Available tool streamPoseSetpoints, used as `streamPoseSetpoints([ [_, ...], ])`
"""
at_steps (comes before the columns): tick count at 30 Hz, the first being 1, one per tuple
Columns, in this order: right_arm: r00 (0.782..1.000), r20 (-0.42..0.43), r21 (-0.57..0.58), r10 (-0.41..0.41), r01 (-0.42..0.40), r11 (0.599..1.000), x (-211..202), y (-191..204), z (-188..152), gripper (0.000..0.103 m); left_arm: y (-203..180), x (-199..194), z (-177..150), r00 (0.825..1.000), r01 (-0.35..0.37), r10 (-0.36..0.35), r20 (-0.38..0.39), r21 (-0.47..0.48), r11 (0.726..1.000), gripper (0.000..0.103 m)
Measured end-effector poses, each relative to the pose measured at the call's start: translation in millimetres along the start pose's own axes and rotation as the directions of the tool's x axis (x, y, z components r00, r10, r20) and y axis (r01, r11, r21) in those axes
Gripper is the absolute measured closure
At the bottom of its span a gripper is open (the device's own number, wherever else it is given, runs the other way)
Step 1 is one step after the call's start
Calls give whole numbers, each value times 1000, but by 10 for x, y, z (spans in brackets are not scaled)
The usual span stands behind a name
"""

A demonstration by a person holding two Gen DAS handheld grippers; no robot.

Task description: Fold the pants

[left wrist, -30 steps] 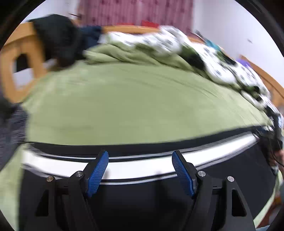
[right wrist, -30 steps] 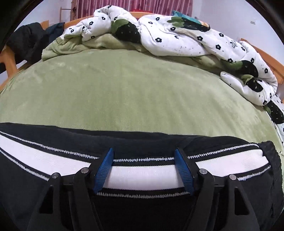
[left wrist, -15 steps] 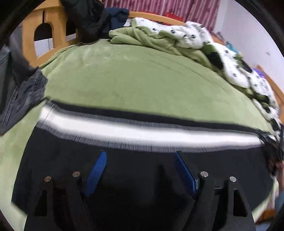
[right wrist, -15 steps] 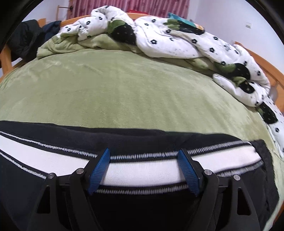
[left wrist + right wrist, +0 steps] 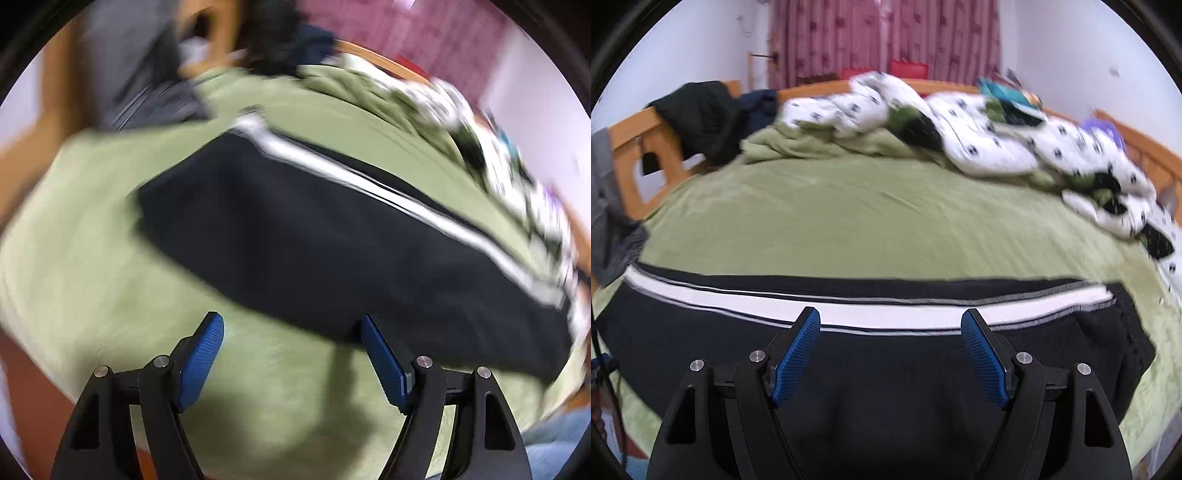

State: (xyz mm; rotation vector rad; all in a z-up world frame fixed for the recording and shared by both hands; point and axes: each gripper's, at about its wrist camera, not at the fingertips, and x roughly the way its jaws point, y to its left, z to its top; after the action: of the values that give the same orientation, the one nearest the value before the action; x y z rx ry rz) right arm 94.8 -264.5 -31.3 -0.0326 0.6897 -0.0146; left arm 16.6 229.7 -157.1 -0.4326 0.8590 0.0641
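Black pants [image 5: 332, 236] with a white side stripe lie flat along the near edge of a green bed [image 5: 92, 258]. They also show in the right wrist view [image 5: 886, 369], stripe on the far side. My left gripper [image 5: 291, 328] is open and empty, over the green cover just off the pants' near edge. My right gripper [image 5: 890, 325] is open and empty, above the black cloth near the stripe. The left wrist view is blurred.
A crumpled white flowered quilt [image 5: 979, 140] and a green blanket [image 5: 820, 147] lie at the far side of the bed. Dark clothes [image 5: 701, 114] hang on the wooden bed frame [image 5: 631, 158] at the left. A grey garment [image 5: 605, 206] hangs at the left edge.
Both grippers have pulled back and up from the pants. The left one swung left and back, off the black cloth onto the green cover. The pants lie as before.
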Motion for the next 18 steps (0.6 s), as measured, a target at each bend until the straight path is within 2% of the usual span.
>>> streamPoseSetpoints([
  [2, 1000, 15, 13, 25, -25, 1000, -138, 140, 66, 25, 240, 25, 28, 996, 85, -82, 34, -96, 992, 31],
  [3, 999, 13, 25, 45, -45, 999, -192, 212, 102, 25, 302, 38, 57, 993, 107, -101, 56, -128, 986, 31],
  [6, 997, -3, 45, 78, -77, 996, -283, 400, 206, 25, 394, 138, 174, 992, 98, -80, 98, -192, 976, 31],
  [9, 996, -10, 49, 84, -84, 995, -336, 551, 258, 25, 441, 289, 378, 992, 60, -28, 124, -260, 964, 35],
  [10, 996, -10, 53, 89, -88, 995, -346, 588, 262, 25, 459, 327, 437, 992, 34, 1, 126, -275, 961, 45],
  [11, 996, -8, 56, 93, -93, 994, -347, 623, 251, 25, 485, 366, 480, 992, 8, 27, 121, -281, 960, 66],
  [12, 996, -12, 56, 94, -93, 994, -339, 653, 226, 25, 521, 429, 542, 993, -28, 60, 107, -281, 959, 79],
  [13, 996, -20, 52, 92, -91, 995, -321, 677, 207, 25, 583, 447, 594, 995, 1, 27, 98, -269, 963, 90],
  [16, 996, -33, 35, 78, -77, 996, -263, 691, 87, 25, 809, 247, 638, 986, 89, -44, 159, -289, 953, 91],
  [18, 996, -30, 43, 78, -77, 996, -220, 640, 2, 25, 769, 268, 631, 990, 58, -25, 135, -246, 967, 90],
])
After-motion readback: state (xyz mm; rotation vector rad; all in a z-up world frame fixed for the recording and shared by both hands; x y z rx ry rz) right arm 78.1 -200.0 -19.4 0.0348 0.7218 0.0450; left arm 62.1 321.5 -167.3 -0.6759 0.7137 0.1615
